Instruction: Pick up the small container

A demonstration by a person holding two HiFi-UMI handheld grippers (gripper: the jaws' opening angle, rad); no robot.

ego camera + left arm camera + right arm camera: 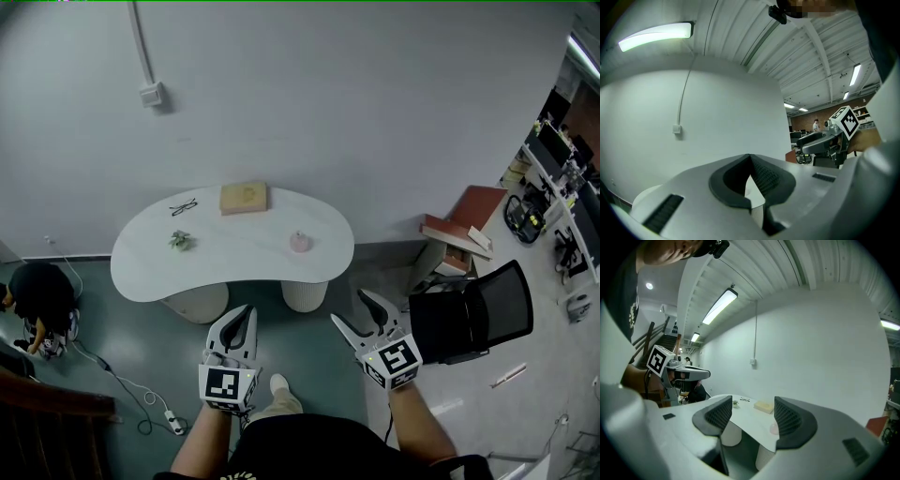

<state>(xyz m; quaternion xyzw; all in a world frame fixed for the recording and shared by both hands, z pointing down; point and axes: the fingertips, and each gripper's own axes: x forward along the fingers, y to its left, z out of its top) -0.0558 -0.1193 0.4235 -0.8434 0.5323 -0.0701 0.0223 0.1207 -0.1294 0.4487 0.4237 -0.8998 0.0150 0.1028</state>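
Observation:
The small pink container [300, 242] stands on the right part of a white kidney-shaped table [234, 274]. Both grippers hang in the air short of the table's near edge, well apart from the container. My left gripper [239, 317] has its jaws closed together with nothing between them; in its own view the pads meet at a point [750, 157]. My right gripper [350, 309] is open and empty. Between its pads [751, 411] I see the table [750, 420] and the pink container [774, 429] far ahead.
On the table lie a tan box [244, 198], eyeglasses [183, 206] and a tiny plant [179, 240]. A black office chair [478, 314] stands close at my right, with a reddish side table [464, 230] behind it. A person [37, 295] crouches at the left; a cable and power strip [173, 422] lie on the floor.

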